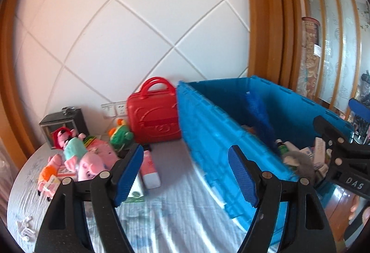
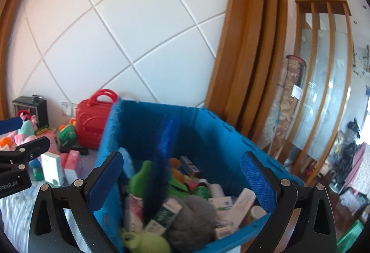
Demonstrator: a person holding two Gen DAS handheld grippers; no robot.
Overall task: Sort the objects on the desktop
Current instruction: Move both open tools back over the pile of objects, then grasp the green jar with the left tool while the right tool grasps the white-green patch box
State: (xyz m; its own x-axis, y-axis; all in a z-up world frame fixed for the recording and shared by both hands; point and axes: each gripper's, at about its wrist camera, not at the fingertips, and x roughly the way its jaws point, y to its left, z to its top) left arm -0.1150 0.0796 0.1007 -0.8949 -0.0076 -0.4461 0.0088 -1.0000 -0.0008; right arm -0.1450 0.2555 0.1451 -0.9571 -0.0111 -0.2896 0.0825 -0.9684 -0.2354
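Observation:
A blue plastic crate (image 2: 111, 137) stands on the table, filled with boxes, bottles, a grey plush (image 2: 192, 218) and a green bottle (image 2: 138, 181). A dark blue fuzzy thing (image 2: 161, 160) stands upright in it, blurred. My right gripper (image 2: 182, 183) hovers over the crate's near side, open wide, its pads touching nothing. My left gripper (image 1: 185, 176) is open over the cloth beside the crate (image 1: 208, 125), with nothing between its fingers. Left of it lie pink plush toys (image 1: 92, 160), a green plush (image 1: 120, 135) and a pink-white box (image 1: 150, 169).
A red carry case (image 1: 153, 116) stands against the wall next to the crate. A dark box (image 1: 64, 123) sits at the back left. The round table's cloth (image 1: 175, 206) lies bare in front. My right gripper (image 1: 340, 116) shows over the crate's right part.

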